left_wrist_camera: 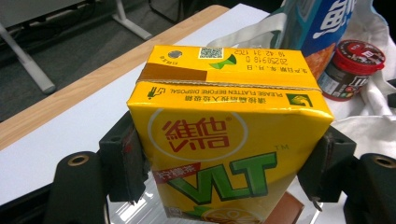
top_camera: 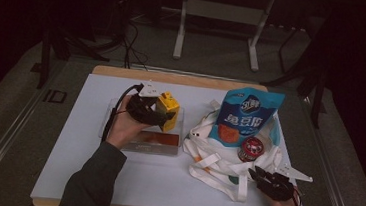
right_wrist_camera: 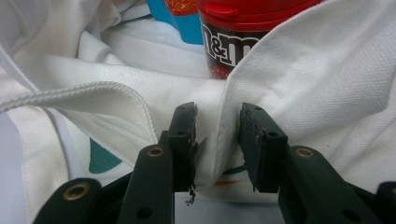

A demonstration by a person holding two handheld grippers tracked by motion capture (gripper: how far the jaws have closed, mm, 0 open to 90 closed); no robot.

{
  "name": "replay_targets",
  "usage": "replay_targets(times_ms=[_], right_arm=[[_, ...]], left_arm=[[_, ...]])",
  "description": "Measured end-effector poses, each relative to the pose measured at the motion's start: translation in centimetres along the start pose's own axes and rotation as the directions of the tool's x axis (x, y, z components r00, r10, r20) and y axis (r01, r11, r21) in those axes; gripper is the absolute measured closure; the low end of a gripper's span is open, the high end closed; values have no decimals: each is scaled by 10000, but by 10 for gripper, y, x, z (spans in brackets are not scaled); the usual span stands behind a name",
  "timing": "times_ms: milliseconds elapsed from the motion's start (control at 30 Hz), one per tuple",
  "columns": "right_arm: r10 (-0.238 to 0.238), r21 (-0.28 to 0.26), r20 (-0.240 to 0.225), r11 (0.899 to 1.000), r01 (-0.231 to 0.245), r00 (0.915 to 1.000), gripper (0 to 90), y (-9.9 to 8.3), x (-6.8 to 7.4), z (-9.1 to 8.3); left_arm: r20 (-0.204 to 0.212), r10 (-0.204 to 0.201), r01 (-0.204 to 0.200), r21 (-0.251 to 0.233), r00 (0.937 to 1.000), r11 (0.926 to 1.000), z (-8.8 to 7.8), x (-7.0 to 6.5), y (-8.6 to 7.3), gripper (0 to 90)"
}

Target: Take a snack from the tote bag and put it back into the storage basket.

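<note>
A yellow VLT lemon tea carton (left_wrist_camera: 229, 135) stands upright between the jaws of my left gripper (left_wrist_camera: 224, 165), whose pads press on its two sides. In the high view the carton (top_camera: 168, 110) and left gripper (top_camera: 156, 111) are above a clear plastic tray (top_camera: 120, 108) at the table's left middle. My right gripper (right_wrist_camera: 217, 135) is at the near right edge of a white cloth bag (right_wrist_camera: 327, 93). A fold of the bag's hem stands in the gap between its pads, which are apart. In the high view the right gripper (top_camera: 257, 176) is low at the bag (top_camera: 216, 161).
A blue snack pouch (top_camera: 247, 116) and a red-lidded M&M's jar (top_camera: 252, 149) lie on the white bag. The jar (left_wrist_camera: 352, 67) is just right of the carton. The white tabletop (top_camera: 80, 159) has a wooden far edge (top_camera: 173, 77).
</note>
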State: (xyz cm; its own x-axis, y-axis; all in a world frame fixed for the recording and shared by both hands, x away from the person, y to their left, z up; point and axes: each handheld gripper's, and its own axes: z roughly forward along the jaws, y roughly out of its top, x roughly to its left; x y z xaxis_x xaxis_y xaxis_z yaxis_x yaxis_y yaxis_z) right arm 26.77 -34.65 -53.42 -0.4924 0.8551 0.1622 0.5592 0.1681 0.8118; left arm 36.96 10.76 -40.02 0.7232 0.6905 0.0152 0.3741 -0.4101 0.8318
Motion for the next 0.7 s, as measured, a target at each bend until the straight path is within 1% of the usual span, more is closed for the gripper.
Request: replay_targets(times_ms=[267, 433, 533, 700], right_arm=[[2, -9, 4, 10000, -2, 10000, 664, 0, 0, 0], [-4, -12, 10, 10000, 4, 10000, 664, 0, 0, 0], [-1, -10, 12, 10000, 1, 10000, 664, 0, 0, 0], [-2, -5, 15, 10000, 2, 10000, 664, 0, 0, 0]], left_arm=[[-182, -132, 134, 103, 9997, 9999, -3, 7, -9, 287], [-313, -304, 306, 53, 9990, 9995, -6, 11, -13, 287], [-609, -245, 244, -30, 9978, 9997, -8, 12, -16, 287], [-801, -302, 297, -74, 9963, 9995, -10, 15, -20, 287]])
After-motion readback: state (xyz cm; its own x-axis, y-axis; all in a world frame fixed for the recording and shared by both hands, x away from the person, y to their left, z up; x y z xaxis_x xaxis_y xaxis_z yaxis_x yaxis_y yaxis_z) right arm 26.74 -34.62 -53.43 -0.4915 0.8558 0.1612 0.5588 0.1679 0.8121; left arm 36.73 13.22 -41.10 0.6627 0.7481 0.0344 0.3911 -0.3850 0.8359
